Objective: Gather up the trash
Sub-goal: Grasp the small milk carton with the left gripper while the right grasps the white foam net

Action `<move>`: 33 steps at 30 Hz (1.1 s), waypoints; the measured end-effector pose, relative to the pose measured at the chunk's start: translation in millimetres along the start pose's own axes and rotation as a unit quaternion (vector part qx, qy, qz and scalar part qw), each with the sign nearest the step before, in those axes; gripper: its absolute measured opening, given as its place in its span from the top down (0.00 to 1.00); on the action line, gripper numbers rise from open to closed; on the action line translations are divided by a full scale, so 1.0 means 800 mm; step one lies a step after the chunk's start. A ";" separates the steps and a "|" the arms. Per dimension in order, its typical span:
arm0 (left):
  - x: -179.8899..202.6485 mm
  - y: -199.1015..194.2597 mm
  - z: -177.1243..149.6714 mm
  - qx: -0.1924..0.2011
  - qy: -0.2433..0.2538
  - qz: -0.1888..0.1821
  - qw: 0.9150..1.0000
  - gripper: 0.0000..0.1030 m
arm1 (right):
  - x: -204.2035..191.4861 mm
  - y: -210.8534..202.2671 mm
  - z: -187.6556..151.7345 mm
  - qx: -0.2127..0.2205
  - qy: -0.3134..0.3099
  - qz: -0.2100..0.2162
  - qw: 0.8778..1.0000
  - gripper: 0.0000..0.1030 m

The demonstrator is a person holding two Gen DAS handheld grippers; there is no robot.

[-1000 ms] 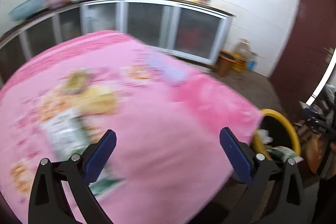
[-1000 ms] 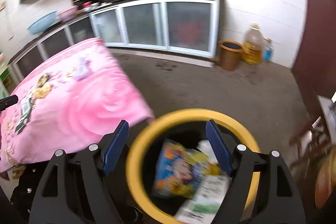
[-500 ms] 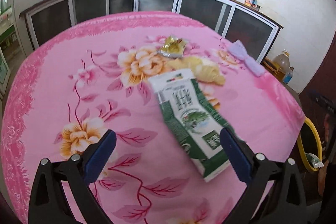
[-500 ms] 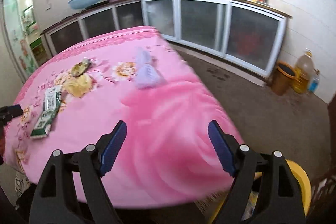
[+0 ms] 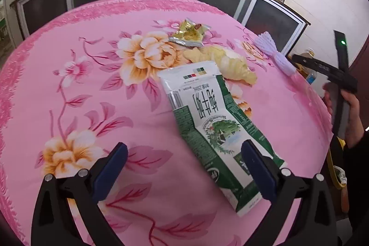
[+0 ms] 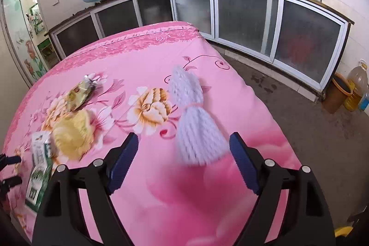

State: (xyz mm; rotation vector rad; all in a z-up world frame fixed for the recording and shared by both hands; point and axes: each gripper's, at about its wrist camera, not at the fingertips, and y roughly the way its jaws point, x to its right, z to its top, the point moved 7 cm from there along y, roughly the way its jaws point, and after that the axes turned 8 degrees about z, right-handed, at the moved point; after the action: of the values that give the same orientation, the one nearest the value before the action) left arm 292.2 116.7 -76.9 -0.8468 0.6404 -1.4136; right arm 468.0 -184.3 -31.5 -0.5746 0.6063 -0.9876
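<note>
A flattened green and white milk carton (image 5: 208, 121) lies on the pink flowered table (image 5: 69, 75); its near end reaches my open, empty left gripper (image 5: 184, 161) by the right finger. Behind it lie a yellow foam net (image 5: 227, 62), a gold snack wrapper (image 5: 189, 35) and a lavender foam net (image 5: 274, 53). My right gripper (image 6: 183, 155) is open and empty, with the lavender foam net (image 6: 192, 117) just ahead between its fingers. The carton (image 6: 39, 172), yellow net (image 6: 71, 133) and wrapper (image 6: 79, 90) lie to its left.
A yellow-rimmed bin (image 5: 334, 167) shows past the table's right edge. Kitchen cabinets (image 6: 253, 15) run along the back wall. A brown bucket (image 6: 337, 93) and an oil bottle (image 6: 356, 89) stand on the floor at the right. The hand holding the right gripper (image 5: 341, 93) is at the table's right edge.
Both grippers swung from the bin back over the table. The left came close to the carton; the right moved up to the lavender foam net. Both stayed open.
</note>
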 end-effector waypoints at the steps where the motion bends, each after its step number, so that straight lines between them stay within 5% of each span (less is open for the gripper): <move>1: 0.002 0.006 0.002 -0.007 0.001 -0.005 1.000 0.08 | 0.000 0.009 0.003 -0.005 0.000 0.002 1.000 0.21; 16: 0.042 0.063 0.043 -0.043 0.016 -0.052 0.998 0.11 | 0.024 0.097 0.004 -0.068 0.017 -0.006 0.998 0.20; 18: 0.049 0.065 0.048 -0.042 0.019 -0.050 0.998 0.40 | 0.026 0.099 0.006 -0.069 0.009 -0.024 0.997 0.39; 19: 0.051 0.065 0.050 -0.041 0.020 -0.050 0.998 0.49 | 0.028 0.098 0.008 -0.067 0.008 -0.029 0.997 0.58; 21: 0.054 0.065 0.054 -0.041 0.010 -0.073 0.996 0.71 | 0.028 0.096 0.010 -0.063 0.013 -0.023 0.998 0.71; 27: 0.062 0.026 0.069 0.007 0.011 -0.103 0.995 0.87 | 0.016 0.063 0.020 -0.024 0.008 -0.013 1.000 0.78; 33: 0.061 -0.001 0.078 0.029 -0.001 -0.122 0.992 0.90 | 0.005 0.014 0.035 0.009 0.010 0.000 1.000 0.78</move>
State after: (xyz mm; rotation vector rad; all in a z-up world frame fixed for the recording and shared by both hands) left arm 346.1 76.4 -35.5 -0.9024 0.5052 -1.6429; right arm 496.3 -178.4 -20.5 -0.5494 0.6153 -0.9980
